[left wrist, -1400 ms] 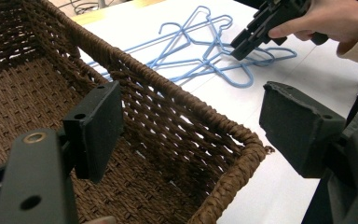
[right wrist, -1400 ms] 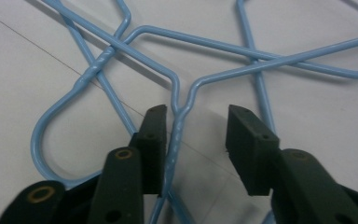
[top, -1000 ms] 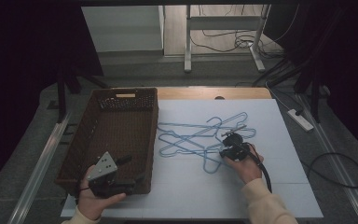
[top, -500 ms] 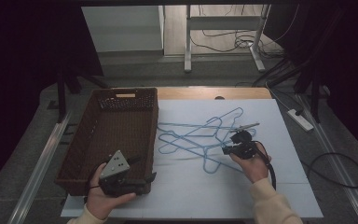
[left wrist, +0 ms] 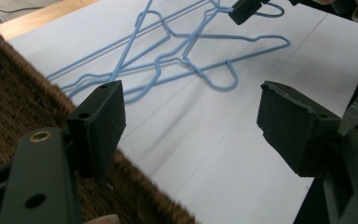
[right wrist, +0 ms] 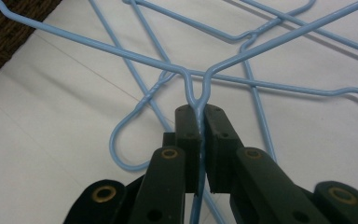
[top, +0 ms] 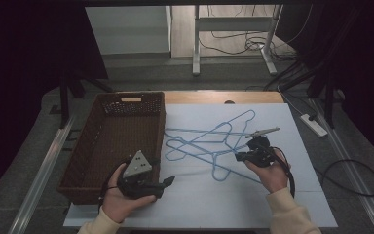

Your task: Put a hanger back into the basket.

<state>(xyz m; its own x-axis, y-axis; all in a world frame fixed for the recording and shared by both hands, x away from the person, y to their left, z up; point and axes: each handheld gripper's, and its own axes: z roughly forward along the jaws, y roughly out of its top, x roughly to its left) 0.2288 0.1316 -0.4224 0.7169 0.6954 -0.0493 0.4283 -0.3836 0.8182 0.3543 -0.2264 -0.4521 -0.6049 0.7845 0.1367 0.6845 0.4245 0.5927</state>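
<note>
A tangle of light blue wire hangers [top: 209, 141] lies on the white table sheet [top: 292, 195], right of a brown wicker basket [top: 161, 122]. My right gripper [top: 241, 156] is shut on the twisted neck of one hanger [right wrist: 261, 51]. In the right gripper view the wire runs between the closed jaws [right wrist: 199, 116], and its arms fork just beyond the tips. My left gripper [top: 168, 181] is open with nothing between its fingers, held at the basket's near right corner. In the left gripper view it [left wrist: 191, 107] points across the sheet toward the hangers [left wrist: 186, 60].
The basket's woven edge [left wrist: 18, 102] lies right under my left jaw, and its corner [right wrist: 4, 32] sits at the upper left of the right gripper view. A white power strip [top: 313, 124] and cables lie on the floor to the right. Bare sheet spreads along the table's front.
My left gripper has moved right along the basket's front to its near right corner. My right gripper, holding the hanger, has drifted slightly right, and the hanger has shifted with it.
</note>
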